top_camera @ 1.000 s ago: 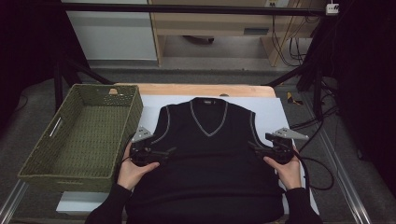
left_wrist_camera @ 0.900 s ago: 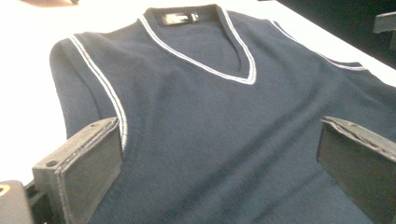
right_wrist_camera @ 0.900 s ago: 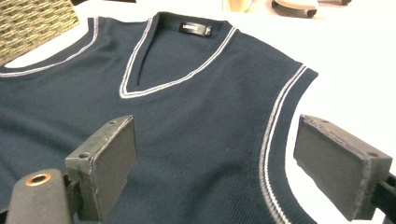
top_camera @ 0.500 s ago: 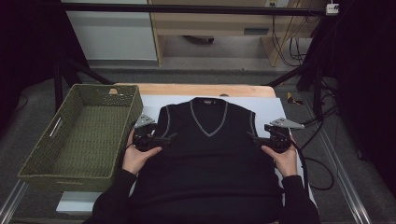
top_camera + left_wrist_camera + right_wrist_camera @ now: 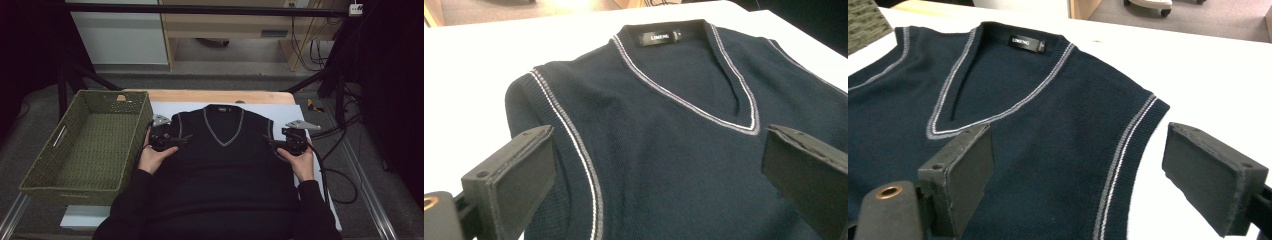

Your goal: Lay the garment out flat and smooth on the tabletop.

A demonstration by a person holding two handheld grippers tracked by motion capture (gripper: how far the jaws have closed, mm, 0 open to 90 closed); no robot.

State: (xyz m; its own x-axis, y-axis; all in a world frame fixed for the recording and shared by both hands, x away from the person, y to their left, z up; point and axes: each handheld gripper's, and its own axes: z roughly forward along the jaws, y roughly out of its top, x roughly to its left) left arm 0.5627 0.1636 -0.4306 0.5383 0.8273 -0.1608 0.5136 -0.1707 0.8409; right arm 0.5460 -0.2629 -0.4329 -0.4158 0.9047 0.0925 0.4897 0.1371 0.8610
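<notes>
A dark navy V-neck knit vest (image 5: 222, 170) with grey trim lies flat, face up, on a white sheet (image 5: 282, 111). My left gripper (image 5: 181, 141) sits at the vest's left armhole and points inward. Its jaws stand wide open over the armhole trim (image 5: 574, 145) with nothing pinched. My right gripper (image 5: 271, 143) mirrors it at the right armhole. There too the jaws are open, one over the navy knit (image 5: 1048, 130) and one over the white sheet (image 5: 1208, 90). A hand holds each gripper, and dark sleeves cover the vest's lower part.
A green woven basket (image 5: 90, 150) stands on the table's left, close to my left gripper, with a small object at its far rim. Beyond the sheet runs the wooden table edge (image 5: 210, 96). Cables (image 5: 332, 175) trail off the right side.
Both hands have slid away from the person along the vest's sides, from its mid body up to the armholes. The jaws stay as wide as before.
</notes>
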